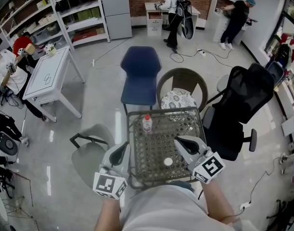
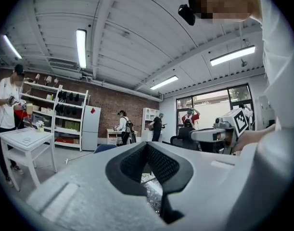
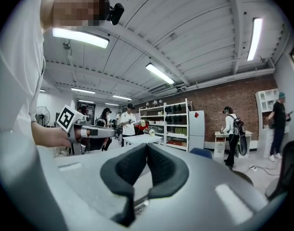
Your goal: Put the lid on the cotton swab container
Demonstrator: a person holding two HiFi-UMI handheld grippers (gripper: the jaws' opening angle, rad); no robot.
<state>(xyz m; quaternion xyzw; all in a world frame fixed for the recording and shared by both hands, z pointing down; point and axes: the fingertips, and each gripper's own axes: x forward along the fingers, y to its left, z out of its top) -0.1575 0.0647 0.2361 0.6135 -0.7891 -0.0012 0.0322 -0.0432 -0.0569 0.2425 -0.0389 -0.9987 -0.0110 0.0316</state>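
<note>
White-shirted torso [image 1: 159,208] fills the bottom of the head view; both forearms reach up to the tongs; left gripper [image 1: 123,149] clenched, pads together, nothing between them; right gripper [image 1: 178,140] likewise clenched and empty; they sit either side of the near end of a small mesh-topped table [image 1: 154,146], the right one overlapping its near right part; each gripper view looks level across the room and catches the other gripper off to one side. Around the table: grey chair [image 1: 91,153] at left; blue chair [image 1: 140,73] beyond; wicker chair [image 1: 182,81] with a patterned cushion just beside it; black office chair [image 1: 243,105] at right, close against the table edge; white table [image 1: 48,76] and shelving [image 1: 74,13] further left; people [image 1: 173,4] at the brick back wall. Cotton swab container [image 1: 147,123] stands upright on the far left part of the table top, pale body, red at its top; small white round lid [image 1: 168,161] lies flat on the near part, between the grippers, nearer the right one, well apart from the container.
</note>
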